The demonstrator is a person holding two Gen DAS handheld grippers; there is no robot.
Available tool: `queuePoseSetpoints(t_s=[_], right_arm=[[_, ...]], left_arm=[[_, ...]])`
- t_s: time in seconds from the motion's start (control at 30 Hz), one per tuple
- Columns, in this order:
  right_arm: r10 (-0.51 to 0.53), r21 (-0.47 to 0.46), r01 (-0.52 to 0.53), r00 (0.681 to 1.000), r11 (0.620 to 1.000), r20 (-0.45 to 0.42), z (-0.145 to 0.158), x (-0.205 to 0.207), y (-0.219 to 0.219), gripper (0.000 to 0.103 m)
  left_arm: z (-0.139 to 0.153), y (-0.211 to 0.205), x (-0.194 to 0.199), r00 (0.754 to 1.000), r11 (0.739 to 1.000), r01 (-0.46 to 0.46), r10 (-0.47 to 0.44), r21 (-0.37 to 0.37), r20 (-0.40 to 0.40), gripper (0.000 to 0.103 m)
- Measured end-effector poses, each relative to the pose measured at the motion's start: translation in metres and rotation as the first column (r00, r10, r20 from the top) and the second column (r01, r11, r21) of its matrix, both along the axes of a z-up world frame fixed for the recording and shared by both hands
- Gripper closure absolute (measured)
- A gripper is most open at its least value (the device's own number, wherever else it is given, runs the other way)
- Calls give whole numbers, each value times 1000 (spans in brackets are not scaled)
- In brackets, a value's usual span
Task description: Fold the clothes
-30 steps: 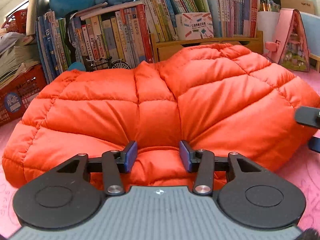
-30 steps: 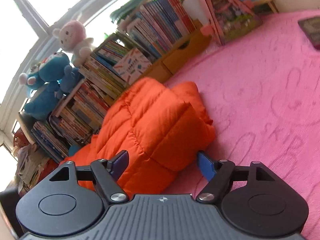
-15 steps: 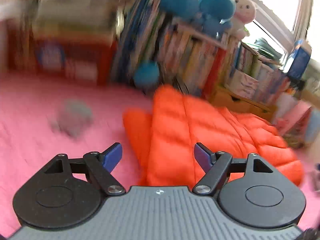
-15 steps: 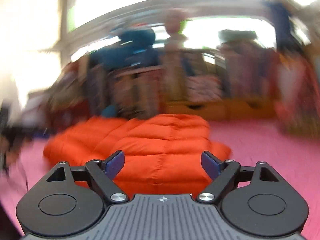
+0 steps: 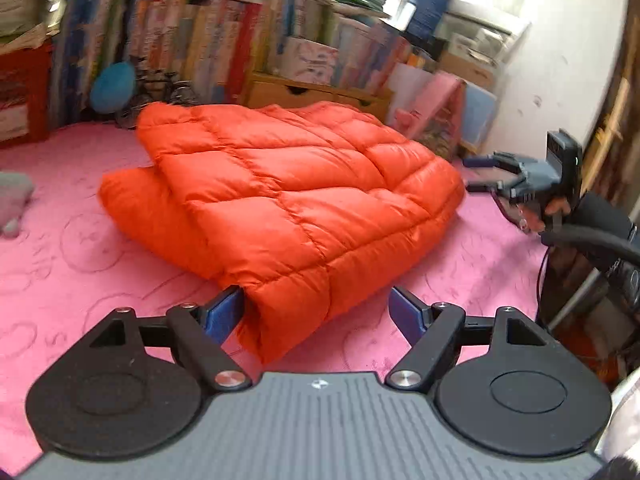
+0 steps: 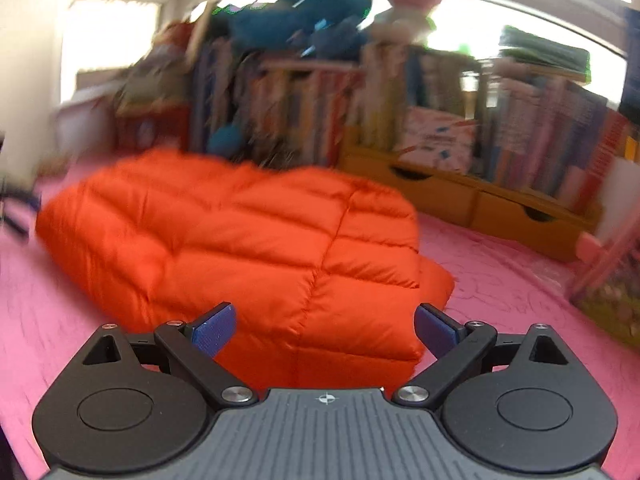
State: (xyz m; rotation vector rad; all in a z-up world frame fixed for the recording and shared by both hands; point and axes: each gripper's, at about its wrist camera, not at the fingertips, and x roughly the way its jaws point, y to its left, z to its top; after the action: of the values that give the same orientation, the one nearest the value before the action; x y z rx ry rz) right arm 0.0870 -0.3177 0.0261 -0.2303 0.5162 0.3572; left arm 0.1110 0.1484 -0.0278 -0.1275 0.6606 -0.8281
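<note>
An orange puffer jacket (image 5: 296,196) lies folded in layers on the pink mat (image 5: 80,264). My left gripper (image 5: 316,310) is open, its blue pads astride the jacket's near corner without squeezing it. The right wrist view shows the same jacket (image 6: 248,248) from its other side. My right gripper (image 6: 324,326) is open just in front of the jacket's near edge. The left wrist view also catches the right gripper (image 5: 484,174) held by a hand (image 5: 556,208) beyond the jacket's right edge.
Shelves packed with books (image 5: 208,40) and wooden drawers (image 6: 472,196) run along the far side of the mat. Plush toys (image 6: 304,20) sit on top. A grey soft object (image 5: 12,200) lies at far left. A pink toy house (image 5: 436,116) stands at right.
One second ago my left gripper pinched the jacket's front fold; it has let go, opened and swung round to a corner. My right gripper has swung to face the jacket's side.
</note>
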Motion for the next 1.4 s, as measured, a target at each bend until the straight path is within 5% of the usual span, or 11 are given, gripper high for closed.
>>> queuePoseSetpoints(t_s=[0.1,0.2,0.37,0.53,0.63,0.77,0.83,1.07,1.17,1.3,1.4], right_arm=[[42,-27,-43,998,999,-50,-1,24,-12,9],[96,114,-73,971,991,-218,-8,45,-19,33],[219,133,-201,967,970,-134,1,-2,6,46],[191,38,-189,978,981,-78,-5,-22,-2,31],[134,179,-103,977,978,-166,-13,0,-19,50],[204,136,-190,974,972,-98,-6,-18,-2,69],[242,104,-235,969,966,-58,-3,-31,3,69],[-143,157,149,988,976,-51,20,-39,-36,46],[-60,172,44,994,984,89,48,-59,-2,22],[157,140,-179,976,974,151,65,-52,69,19],[330,7,-333,936,943,126,56,-44,135,19]], left_arm=[[-2,-1,0,999,999,-36,36,7,-7,24],[-4,-5,2,999,998,-47,47,46,-2,24],[-7,-13,5,998,992,-66,65,111,8,24],[-9,-14,9,997,992,-78,78,103,6,24],[-12,-18,11,997,993,-81,81,91,2,23],[-13,-22,-1,998,988,-57,54,143,24,24],[-16,-19,-9,999,987,-43,40,155,26,27],[6,10,-29,993,999,-25,22,28,113,37],[9,26,-13,997,992,-37,44,-120,56,27],[-4,20,0,999,985,4,-9,-175,-31,38],[-1,10,-17,992,985,107,-97,-138,76,38]])
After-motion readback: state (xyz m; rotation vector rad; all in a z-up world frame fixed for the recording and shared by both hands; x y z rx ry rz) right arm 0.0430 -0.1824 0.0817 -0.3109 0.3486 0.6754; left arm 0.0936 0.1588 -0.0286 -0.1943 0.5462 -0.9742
